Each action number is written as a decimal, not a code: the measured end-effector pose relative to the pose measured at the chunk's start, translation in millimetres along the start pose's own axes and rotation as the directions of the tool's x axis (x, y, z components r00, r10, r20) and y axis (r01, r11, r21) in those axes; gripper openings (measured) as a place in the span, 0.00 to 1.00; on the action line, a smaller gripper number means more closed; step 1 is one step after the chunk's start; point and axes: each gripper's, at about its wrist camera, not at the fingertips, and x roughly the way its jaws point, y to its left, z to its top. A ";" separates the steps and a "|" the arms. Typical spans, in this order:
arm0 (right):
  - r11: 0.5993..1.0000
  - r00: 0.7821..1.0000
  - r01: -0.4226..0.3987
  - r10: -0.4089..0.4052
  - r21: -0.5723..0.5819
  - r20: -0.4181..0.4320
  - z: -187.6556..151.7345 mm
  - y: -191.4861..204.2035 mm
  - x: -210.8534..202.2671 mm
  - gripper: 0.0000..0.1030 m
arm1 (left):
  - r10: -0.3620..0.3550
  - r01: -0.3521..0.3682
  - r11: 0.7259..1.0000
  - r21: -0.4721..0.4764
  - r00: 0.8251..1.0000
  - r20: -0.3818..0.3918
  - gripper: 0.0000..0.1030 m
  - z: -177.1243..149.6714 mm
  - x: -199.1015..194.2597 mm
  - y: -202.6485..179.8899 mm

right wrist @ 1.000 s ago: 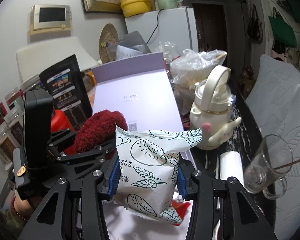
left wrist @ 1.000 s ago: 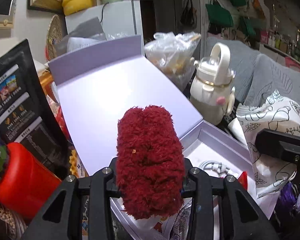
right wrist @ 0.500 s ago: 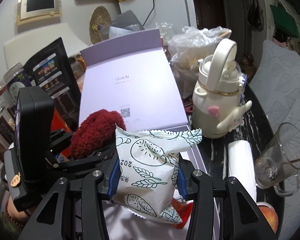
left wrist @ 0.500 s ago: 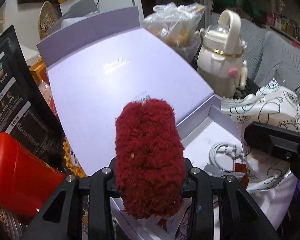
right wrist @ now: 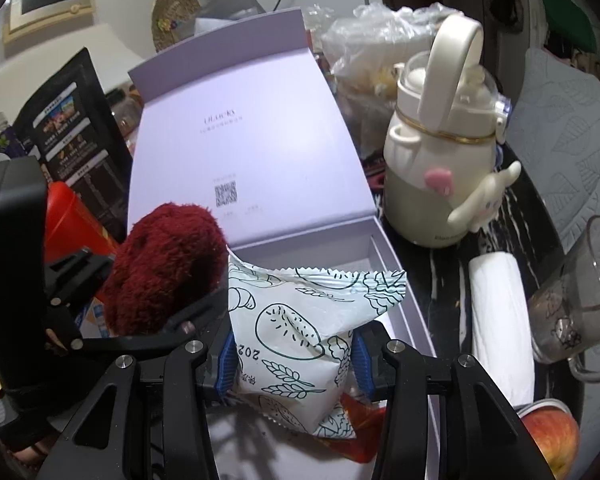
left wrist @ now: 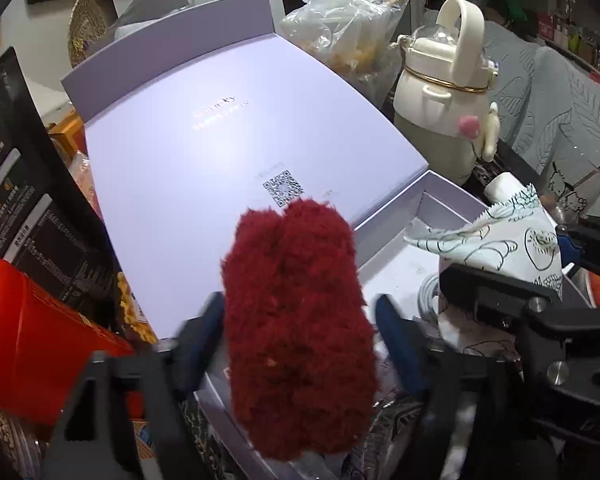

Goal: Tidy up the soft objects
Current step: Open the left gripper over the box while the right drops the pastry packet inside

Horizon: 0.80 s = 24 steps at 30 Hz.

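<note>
Left hand-held gripper (left wrist: 300, 328) has just been opening its jaws: the blue pads now sit clear of the fuzzy red plush (left wrist: 296, 320) on both sides, a bit motion-blurred, with the plush between them but not pinched. The plush hangs over the near left corner of the open lavender box (left wrist: 440, 192), just in front of the box's raised lid (left wrist: 236, 128), the one with the QR code printed on it.

Right hand-held gripper (right wrist: 292, 354) is clamped on the white snack packet (right wrist: 300, 328) with the line-drawn bread and wheat pattern, blue pads pressed into both sides of it. The packet stands upright over the inside of the box, right beside the plush, close enough that they look like they touch in the right wrist view.

Inside the box there's a white cable (left wrist: 428, 292) and something in a red wrapper (right wrist: 356, 436) under the packet.

Along the box's right edge on the desk: a cream bottle (right wrist: 440, 152) with a loop handle, a white paper roll (right wrist: 500, 316), a glass mug (right wrist: 576, 300) and an apple (right wrist: 552, 436) toward the near corner. Left of the box is a red container (left wrist: 32, 340) and a black pouch (right wrist: 72, 132).
</note>
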 end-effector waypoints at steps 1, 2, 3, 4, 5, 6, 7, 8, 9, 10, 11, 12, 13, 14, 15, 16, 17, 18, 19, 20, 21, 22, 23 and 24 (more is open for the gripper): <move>1.000 1.000 0.001 -0.001 0.002 -0.008 -0.4 0.0 1.2 0.45 | 0.013 -0.013 1.000 0.005 1.000 0.005 0.79 0.0 -0.8 -0.5; 1.000 1.000 0.003 -0.003 0.007 -0.010 -1.0 -0.4 1.5 0.46 | 0.019 -0.019 1.000 0.008 1.000 0.007 0.79 0.1 -1.8 -0.4; 1.000 1.000 0.006 -0.006 0.011 -0.015 -1.2 -0.9 1.8 0.46 | 0.018 -0.018 1.000 0.007 1.000 0.009 0.79 0.2 -2.8 -0.1; 1.000 1.000 0.010 -0.010 0.016 -0.021 -1.1 -1.5 1.7 0.48 | 0.012 -0.012 1.000 0.002 1.000 0.009 0.79 0.4 -3.8 0.9; 1.000 1.000 0.013 -0.012 0.022 -0.029 -0.8 -2.6 2.1 0.53 | 0.007 -0.007 1.000 -0.002 1.000 0.009 0.79 -0.3 -5.5 2.0; 0.999 0.999 0.015 -0.014 0.029 -0.032 -0.6 -4.0 1.8 0.57 | 0.002 -0.002 1.000 -0.005 1.000 0.011 0.79 0.2 -7.3 2.8; 0.999 0.999 0.018 -0.017 0.035 -0.032 -0.5 -5.2 0.5 0.62 | 0.001 -0.001 1.000 -0.007 1.000 0.015 0.79 -0.3 -9.5 3.7; 0.999 1.000 0.021 -0.020 0.039 -0.023 -0.6 -6.5 -2.5 0.66 | 0.001 -0.001 1.000 -0.008 1.000 0.020 0.79 1.3 -9.9 4.0; 0.999 1.000 0.027 -0.026 0.038 -0.011 -0.1 -6.8 -5.6 0.68 | 0.001 -0.001 1.000 -0.010 1.000 0.028 0.79 1.2 -13.4 5.0; 0.999 0.999 0.036 -0.036 0.034 0.001 0.6 -6.6 -9.4 0.70 | 0.000 0.001 1.000 -0.012 0.999 0.036 0.79 0.8 -17.5 6.4; 0.998 0.999 0.049 -0.050 0.028 0.015 2.0 -5.7 -14.7 0.70 | -0.003 0.003 1.000 -0.015 0.999 0.042 0.79 0.2 -20.9 7.7; 0.998 0.998 0.055 -0.056 0.025 0.023 3.3 -5.2 -17.8 0.70 | -0.007 0.008 1.000 -0.018 0.999 0.051 0.79 0.1 -25.1 8.8; 0.998 0.998 0.059 -0.060 0.020 0.033 4.4 -3.9 -22.1 0.70 | -0.011 0.012 1.000 -0.021 0.998 0.060 0.79 0.2 -29.3 9.9; 0.998 0.997 0.061 -0.061 0.015 0.042 5.8 -2.6 -26.6 0.70 | -0.013 0.015 1.000 -0.024 0.998 0.068 0.79 0.9 -32.7 10.8; 0.998 0.997 0.064 -0.064 0.010 0.049 7.0 -1.2 -30.9 0.70 | -0.016 0.018 0.999 -0.027 0.997 0.078 0.79 1.1 -37.6 11.9; 0.998 0.996 0.069 -0.069 0.006 0.056 7.7 0.3 -35.2 0.70 | -0.019 0.022 0.999 -0.030 0.996 0.088 0.79 1.2 -43.0 13.0; 0.997 0.995 0.076 -0.076 0.000 0.065 7.8 2.2 -40.6 0.70 | -0.019 0.022 0.999 -0.031 0.995 0.095 0.79 1.3 -47.8 13.2; 0.997 0.994 0.081 -0.081 -0.003 0.072 7.2 3.4 -44.9 0.70 | -0.019 0.022 0.999 -0.030 0.994 0.105 0.79 1.6 -53.6 13.1; 0.996 0.993 0.085 -0.084 -0.004 0.081 7.1 4.9 -49.4 0.70 | -0.022 0.026 0.999 -0.033 0.993 0.117 0.79 1.1 -59.9 13.4; 0.996 0.992 0.086 -0.086 -0.003 0.090 7.3 6.3 -54.4 0.70 | -0.026 0.030 0.999 -0.038 0.992 0.122 0.79 0.6 -65.2 13.5; 0.996 0.992 0.087 -0.087 -0.003 0.097 7.4 7.3 -59.0 0.70 | -0.033 0.038 0.998 -0.040 0.991 0.128 0.79 -0.1 -70.2 13.0; 0.996 0.991 0.090 -0.089 -0.004 0.102 7.0 8.1 -63.7 0.70 | -0.039 0.045 0.998 -0.039 0.990 0.134 0.79 -0.7 -74.5 11.9; 0.996 0.989 0.094 -0.093 -0.009 0.112 6.5 9.9 -69.8 0.70 | -0.045 0.051 0.998 -0.038 0.989 0.140 0.79 -1.1 -79.4 10.7; 0.995 0.988 0.099 -0.096 -0.014 0.120 5.9 11.6 -75.0 0.70 | -0.049 0.055 0.998 -0.039 0.988 0.145 0.79 -2.9 -84.9 10.4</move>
